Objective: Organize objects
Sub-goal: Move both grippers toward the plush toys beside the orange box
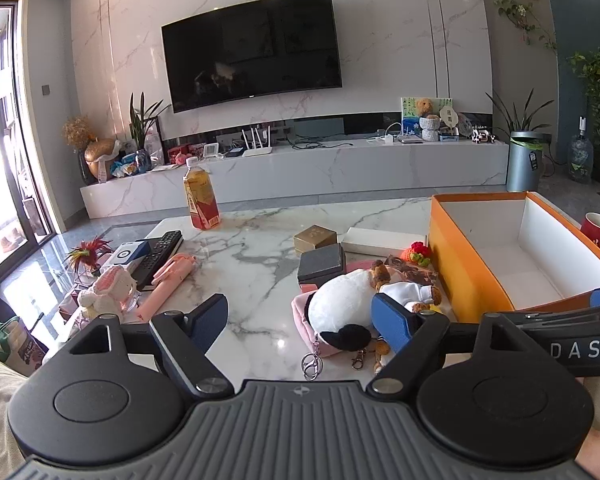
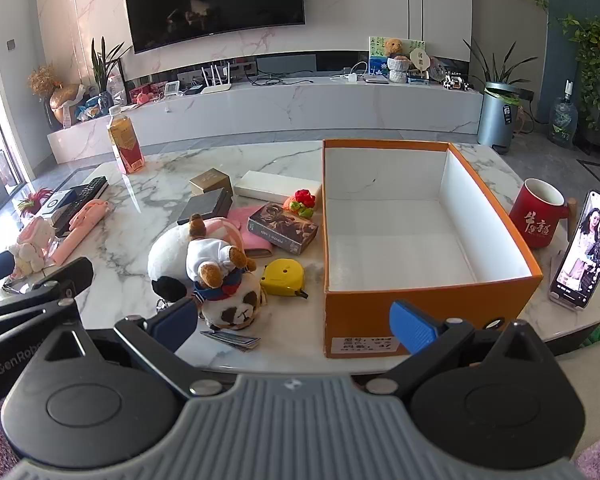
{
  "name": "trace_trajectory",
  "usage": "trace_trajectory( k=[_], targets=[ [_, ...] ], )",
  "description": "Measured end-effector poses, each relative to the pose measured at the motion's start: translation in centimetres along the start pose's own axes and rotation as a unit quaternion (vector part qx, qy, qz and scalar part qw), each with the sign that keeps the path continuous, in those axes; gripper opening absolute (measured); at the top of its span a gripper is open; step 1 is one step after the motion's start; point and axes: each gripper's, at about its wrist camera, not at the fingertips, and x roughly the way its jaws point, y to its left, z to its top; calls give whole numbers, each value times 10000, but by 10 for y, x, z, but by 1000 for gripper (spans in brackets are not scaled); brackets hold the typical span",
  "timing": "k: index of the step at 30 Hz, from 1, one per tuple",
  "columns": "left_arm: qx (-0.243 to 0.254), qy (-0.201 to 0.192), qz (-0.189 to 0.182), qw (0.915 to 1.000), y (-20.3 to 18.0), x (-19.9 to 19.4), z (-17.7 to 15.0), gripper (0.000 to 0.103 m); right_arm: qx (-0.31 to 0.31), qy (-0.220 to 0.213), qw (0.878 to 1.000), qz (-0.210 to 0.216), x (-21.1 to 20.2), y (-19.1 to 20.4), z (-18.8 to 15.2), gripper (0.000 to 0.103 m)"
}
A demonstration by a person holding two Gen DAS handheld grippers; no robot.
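On a white marble coffee table [image 2: 220, 160], an empty orange cardboard box with a white inside [image 2: 420, 316] stands just right of a heap of plush toys [image 2: 216, 268], while the left gripper [image 1: 304, 320] and the right gripper [image 2: 296, 326] both hover wide open, holding nothing.

Orange box [image 2: 364, 320] open, empty, upright; plush toys [image 2: 204, 264] piled just left.

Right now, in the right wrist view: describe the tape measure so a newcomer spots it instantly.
Find the big orange box on the marble table. Just left of its near corner, beside the pile of plush toys, lies the tape measure: a squat, bright yellow plastic case, the only yellow thing among the soft toys and small boxes.
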Motion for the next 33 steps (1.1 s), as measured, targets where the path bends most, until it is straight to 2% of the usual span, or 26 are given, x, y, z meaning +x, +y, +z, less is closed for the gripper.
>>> trace_trajectory(
  k=[15,21,25,27,29,30,33],
  targets=[
    [54,128,-58,9999,3,5,-3,87,-24,35,10000,-34,2,-1,0,102],
    [-264,45,-309,9992,11,12,-5,87,96,23,9999,46,9,-5,-3,102],
    [99,-17,-247,9996,6,19,-6,87,184,-23,9996,215,16,-8,-5,102],
    [114,137,-364,9992,7,26,-6,87,92,-12,9997,211,22,-7,-4,101],
    [62,220,-538,9983,9,32,-6,87,28,29,9997,236,28,-6,-1,96],
    [76,239,-595,9979,9,35,-6,86,0,75,9996,270,32,-4,0,90],
    [314,335,-694,9965,8,46,-7,84,-169,201,9986,463,44,2,2,82]
  ],
)
